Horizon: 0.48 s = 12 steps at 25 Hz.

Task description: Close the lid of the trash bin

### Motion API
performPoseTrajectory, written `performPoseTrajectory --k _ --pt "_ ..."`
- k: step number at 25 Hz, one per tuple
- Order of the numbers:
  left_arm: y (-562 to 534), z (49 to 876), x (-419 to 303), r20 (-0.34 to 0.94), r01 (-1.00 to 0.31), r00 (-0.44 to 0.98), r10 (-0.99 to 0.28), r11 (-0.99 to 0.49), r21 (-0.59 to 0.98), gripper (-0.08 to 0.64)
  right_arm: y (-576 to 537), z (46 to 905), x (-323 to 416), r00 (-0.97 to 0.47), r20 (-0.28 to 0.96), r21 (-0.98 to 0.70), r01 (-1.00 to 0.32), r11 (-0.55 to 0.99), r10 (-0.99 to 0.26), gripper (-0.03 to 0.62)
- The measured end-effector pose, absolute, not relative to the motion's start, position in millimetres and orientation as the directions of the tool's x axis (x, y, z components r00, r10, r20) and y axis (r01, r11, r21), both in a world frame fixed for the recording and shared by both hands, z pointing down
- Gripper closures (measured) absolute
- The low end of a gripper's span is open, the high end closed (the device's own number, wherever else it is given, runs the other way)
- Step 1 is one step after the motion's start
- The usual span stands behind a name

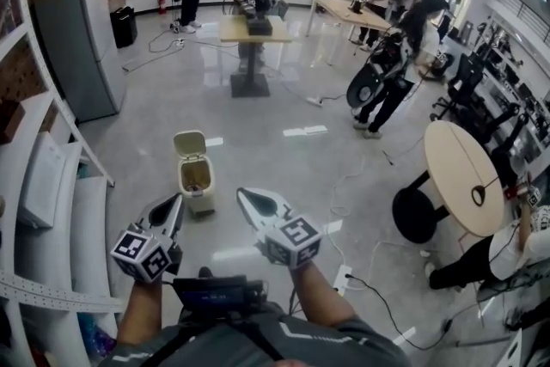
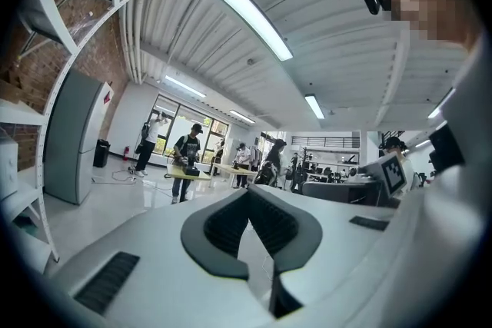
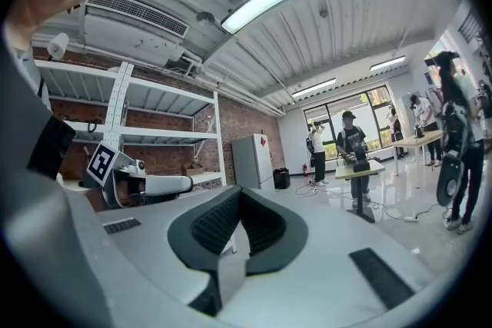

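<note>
A small cream trash bin (image 1: 197, 185) stands on the grey floor just ahead of me in the head view. Its lid (image 1: 190, 143) is tipped up and back, and the inside shows. My left gripper (image 1: 177, 201) is held in the air a little left of and nearer than the bin, jaws shut and empty. My right gripper (image 1: 241, 193) hovers just right of the bin, also shut on nothing. In the left gripper view (image 2: 247, 193) and the right gripper view (image 3: 239, 193) the ribbed pads meet, both cameras look out across the room, and neither shows the bin.
White shelving (image 1: 47, 211) runs along my left with a grey cabinet (image 1: 79, 47) behind it. A round table (image 1: 462, 176) and a seated person (image 1: 494, 258) are at the right. A power strip (image 1: 342, 278) and cables lie on the floor. Several people work around tables (image 1: 251, 28) farther back.
</note>
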<state>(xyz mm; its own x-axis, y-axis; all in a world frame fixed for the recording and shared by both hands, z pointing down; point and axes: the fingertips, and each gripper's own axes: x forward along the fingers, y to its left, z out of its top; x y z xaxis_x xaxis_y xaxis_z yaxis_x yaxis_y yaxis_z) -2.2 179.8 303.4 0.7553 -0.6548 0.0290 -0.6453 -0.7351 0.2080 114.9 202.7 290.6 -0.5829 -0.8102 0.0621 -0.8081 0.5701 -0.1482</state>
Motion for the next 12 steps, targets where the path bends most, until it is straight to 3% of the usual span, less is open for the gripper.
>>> performPoseTrajectory --k 12 --pt "50 298 -36 0.027 -0.599 0.795 -0.606 -0.776 0.197 0.568 82 291 85 -0.517 0.086 -0.138 -0.853 0.503 -0.852 0.581"
